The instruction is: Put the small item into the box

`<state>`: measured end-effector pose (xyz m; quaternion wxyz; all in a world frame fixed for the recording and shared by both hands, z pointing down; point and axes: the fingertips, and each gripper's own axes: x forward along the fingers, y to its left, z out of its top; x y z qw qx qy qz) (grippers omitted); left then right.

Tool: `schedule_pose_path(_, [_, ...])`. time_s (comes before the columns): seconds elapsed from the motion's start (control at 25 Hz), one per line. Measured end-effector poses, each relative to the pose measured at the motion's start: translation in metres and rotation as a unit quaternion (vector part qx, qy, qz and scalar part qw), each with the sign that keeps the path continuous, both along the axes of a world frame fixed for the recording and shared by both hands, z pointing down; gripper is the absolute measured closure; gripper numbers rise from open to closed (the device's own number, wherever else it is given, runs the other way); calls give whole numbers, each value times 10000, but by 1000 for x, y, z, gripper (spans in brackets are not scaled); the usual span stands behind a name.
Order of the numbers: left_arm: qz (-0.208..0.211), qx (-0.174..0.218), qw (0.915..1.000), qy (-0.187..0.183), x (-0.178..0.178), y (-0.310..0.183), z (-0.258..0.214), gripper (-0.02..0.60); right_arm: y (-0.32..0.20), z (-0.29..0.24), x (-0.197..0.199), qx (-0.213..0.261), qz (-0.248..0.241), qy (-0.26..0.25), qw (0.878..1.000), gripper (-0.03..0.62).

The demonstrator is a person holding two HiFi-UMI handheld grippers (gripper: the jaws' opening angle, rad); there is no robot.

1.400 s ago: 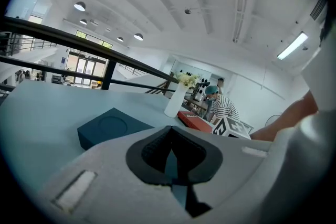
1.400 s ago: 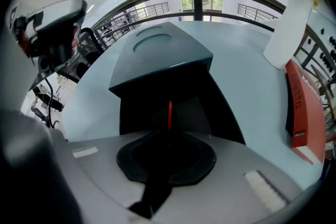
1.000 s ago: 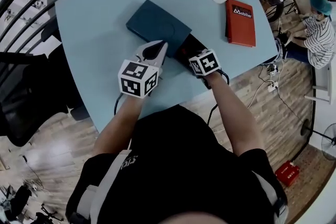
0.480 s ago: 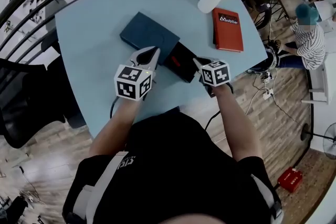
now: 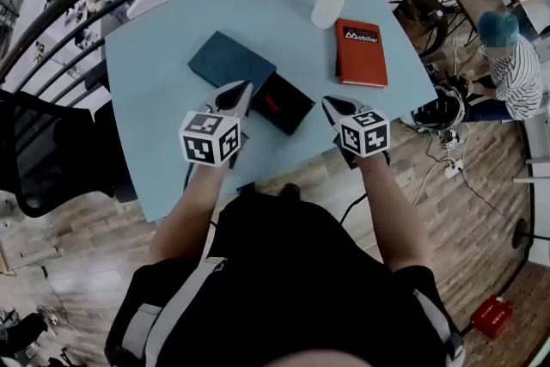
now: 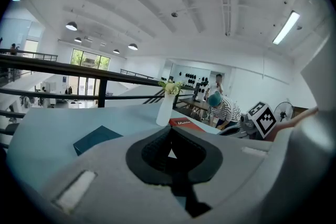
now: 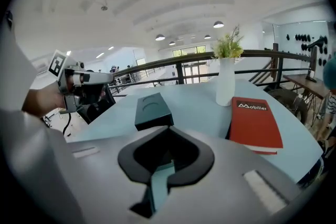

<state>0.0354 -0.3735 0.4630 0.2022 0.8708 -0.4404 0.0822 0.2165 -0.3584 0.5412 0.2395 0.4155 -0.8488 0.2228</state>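
An open black box (image 5: 284, 104) sits near the table's front edge, and a small red item (image 5: 271, 103) lies inside it. Its dark teal lid (image 5: 227, 60) rests just behind and to the left; the lid also shows in the left gripper view (image 6: 97, 138) and the right gripper view (image 7: 153, 109). My left gripper (image 5: 240, 90) is shut and empty, its tip just left of the box. My right gripper (image 5: 332, 105) is shut and empty, a short way right of the box. The jaws hide the box in both gripper views.
A red book (image 5: 361, 52) lies at the right of the light blue table (image 5: 155, 82). A white vase with flowers (image 5: 330, 3) stands behind the book. A black railing runs behind the table. A person in a striped shirt (image 5: 514, 69) sits at far right.
My right gripper has drawn back from over the black box and to the right. The left gripper has also pulled back slightly. The box now shows open with the red item inside.
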Motion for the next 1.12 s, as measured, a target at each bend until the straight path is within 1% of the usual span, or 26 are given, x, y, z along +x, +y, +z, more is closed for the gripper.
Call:
schedule_pose_path(0.16, [-58, 116, 9999, -74, 24, 16, -16, 574, 19, -24, 24, 250, -92, -353, 9990, 593])
schedule_pose_path(0.28, [-79, 177, 9998, -99, 37, 30, -25, 574, 31, -39, 37, 420, -137, -512, 9977, 594])
schedule_pose_path(0.52, [-137, 263, 9995, -124, 38, 50, -37, 574, 48, -69, 49, 774, -155, -699, 9944, 594])
schedule_pose_path(0.72, [-56, 486, 9988, -98, 21, 50, -59, 574, 49, -111, 47, 1219, 92, -921, 9882, 594])
schedule_pose_path(0.84, [2, 572, 9984, -47, 1, 51, -72, 574, 50, -130, 44, 1596, 446, -889, 9822, 594])
schedule_pose_path(0.96, [31, 706, 9975, -42, -17, 51, -80, 574, 52, -143, 39, 1835, 730, -973, 9755, 594])
schedule_pose_path(1.12, [-105, 737, 9972, 5, -47, 39, -78, 574, 57, -163, 10, 2122, 691, -1133, 9682, 594])
